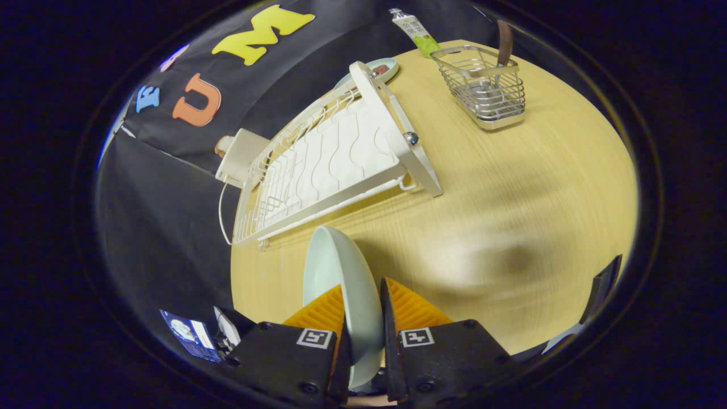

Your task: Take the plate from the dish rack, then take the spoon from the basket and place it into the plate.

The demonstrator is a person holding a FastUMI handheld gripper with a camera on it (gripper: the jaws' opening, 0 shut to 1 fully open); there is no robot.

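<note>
Pale green plate [335, 272] pinched edge-on by hand-held gripper [363, 304]; tube [416, 31] label unreadable.

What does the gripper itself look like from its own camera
The gripper has two wedge-shaped, ribbed jaws that taper toward their tips. Each sits on a blocky black mount with rounded corners and dark screw heads. Each mount carries a small square black-and-white marker near the jaw's base. No cables are visible on it.
</note>
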